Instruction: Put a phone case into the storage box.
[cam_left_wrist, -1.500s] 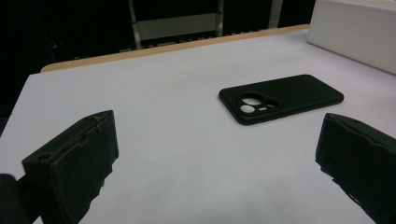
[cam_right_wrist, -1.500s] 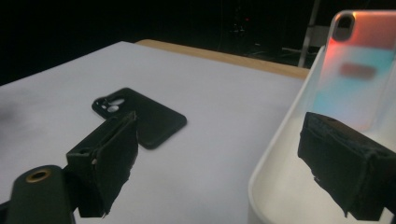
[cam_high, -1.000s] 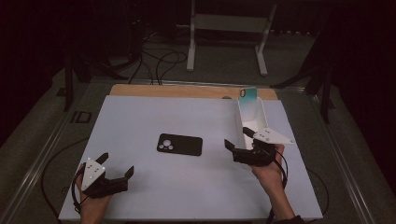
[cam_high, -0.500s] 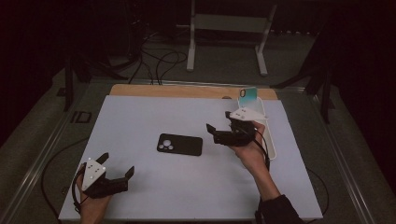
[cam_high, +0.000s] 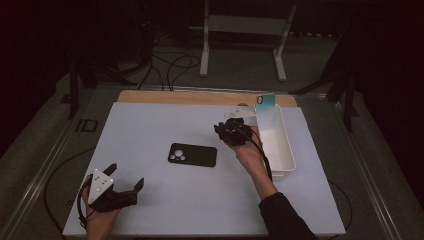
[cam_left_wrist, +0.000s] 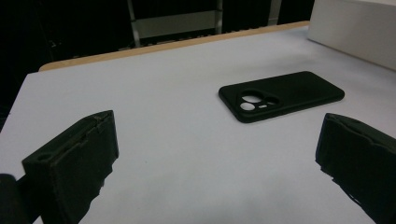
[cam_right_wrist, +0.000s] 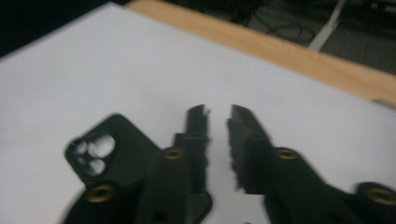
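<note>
A black phone case (cam_high: 192, 154) lies flat in the middle of the white table top, camera holes to the left; it also shows in the left gripper view (cam_left_wrist: 282, 94). My right gripper (cam_high: 222, 131) hovers just right of and beyond it, near the tray. Its jaws have just been closing and now stand almost together with nothing between them (cam_right_wrist: 217, 112); the phone case (cam_right_wrist: 112, 149) lies below and left of them. My left gripper (cam_high: 125, 175) rests at the front left, open and empty, and its jaws (cam_left_wrist: 219, 154) point toward the case.
A white tray (cam_high: 280, 150) stands along the right side of the table, with a teal phone case (cam_high: 265, 102) propped at its far end. A wooden strip (cam_high: 200, 96) runs along the table's back edge. Cables and a stand's legs lie on the floor beyond.
The right hand has moved left and away from me, from the tray's near end toward the phone case, and its jaws have closed. The left gripper has stayed put.
</note>
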